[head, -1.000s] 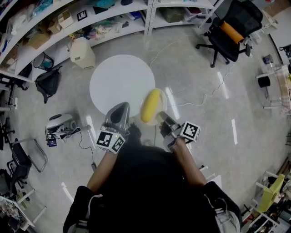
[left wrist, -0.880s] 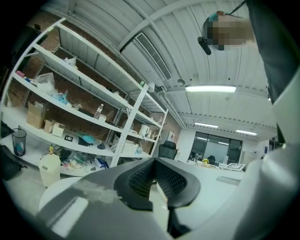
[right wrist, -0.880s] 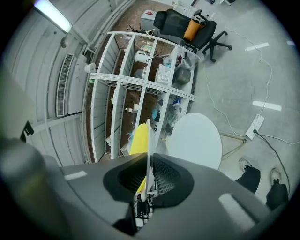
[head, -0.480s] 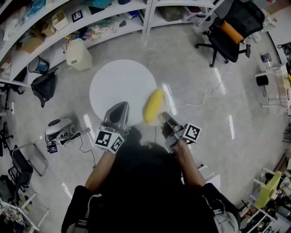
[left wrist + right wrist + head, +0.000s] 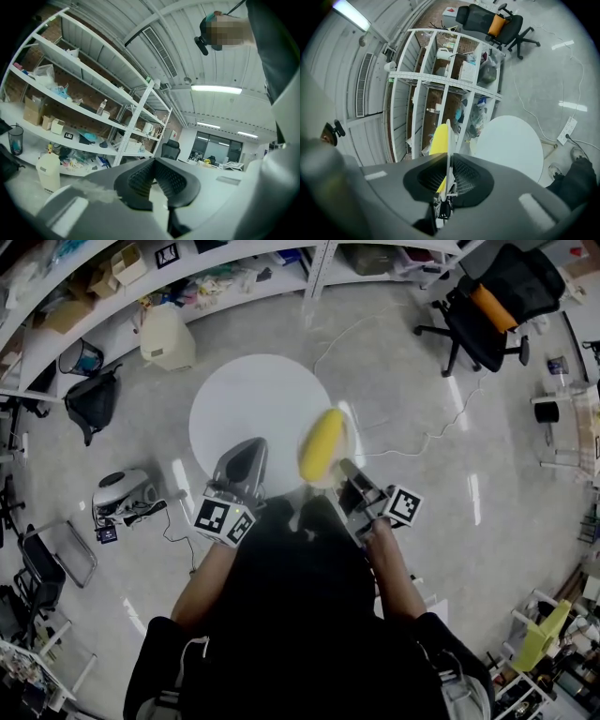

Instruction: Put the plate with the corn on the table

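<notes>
Forward a little since a second ago, you now carry the plate (image 5: 339, 457) so it overlaps the round table's (image 5: 244, 404) right rim in the head view. Your right gripper (image 5: 345, 468) pinches the plate's rim (thin and edge-on between its pads), held in the air with the yellow corn (image 5: 322, 444) lying on it. Your left gripper (image 5: 251, 443) hangs alongside, tips pressed together on nothing. Cluttered shelves (image 5: 234, 263) stand beyond the table.

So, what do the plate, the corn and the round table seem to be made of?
Plate: thin, stiff, white edge; probably plastic, though ceramic cannot be excluded.
Corn: even, smooth yellow with no kernels discernible; likely a plastic toy.
Table: flat, matte white top; perhaps laminate or painted board.
</notes>
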`<action>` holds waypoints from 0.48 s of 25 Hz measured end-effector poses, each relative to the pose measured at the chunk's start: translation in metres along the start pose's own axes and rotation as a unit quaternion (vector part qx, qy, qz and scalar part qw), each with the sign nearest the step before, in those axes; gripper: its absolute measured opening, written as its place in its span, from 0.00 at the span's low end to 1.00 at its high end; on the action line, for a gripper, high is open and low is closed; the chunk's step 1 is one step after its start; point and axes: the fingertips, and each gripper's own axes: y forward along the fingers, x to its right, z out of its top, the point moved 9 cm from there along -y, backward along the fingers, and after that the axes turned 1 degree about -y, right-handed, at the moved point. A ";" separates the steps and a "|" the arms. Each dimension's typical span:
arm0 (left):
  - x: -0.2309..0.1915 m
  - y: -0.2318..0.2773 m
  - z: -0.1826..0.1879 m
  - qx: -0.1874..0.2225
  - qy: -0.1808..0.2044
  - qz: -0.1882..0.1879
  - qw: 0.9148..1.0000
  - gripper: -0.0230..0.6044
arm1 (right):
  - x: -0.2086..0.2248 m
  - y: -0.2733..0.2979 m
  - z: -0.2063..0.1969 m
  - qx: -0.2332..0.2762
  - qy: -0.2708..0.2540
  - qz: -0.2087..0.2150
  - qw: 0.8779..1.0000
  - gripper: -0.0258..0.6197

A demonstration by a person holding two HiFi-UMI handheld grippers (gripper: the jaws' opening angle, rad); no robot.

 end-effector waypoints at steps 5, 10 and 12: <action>0.007 0.007 0.002 0.008 -0.003 0.024 1.000 0.04 | 0.000 0.006 0.016 -0.022 0.000 0.016 1.000 0.11; 0.015 0.010 0.002 0.021 -0.004 0.058 0.998 0.04 | 0.004 0.012 0.033 -0.059 -0.011 0.024 0.998 0.11; 0.019 0.012 0.002 0.027 -0.010 0.077 0.997 0.04 | 0.005 0.015 0.040 -0.071 -0.013 0.030 0.997 0.11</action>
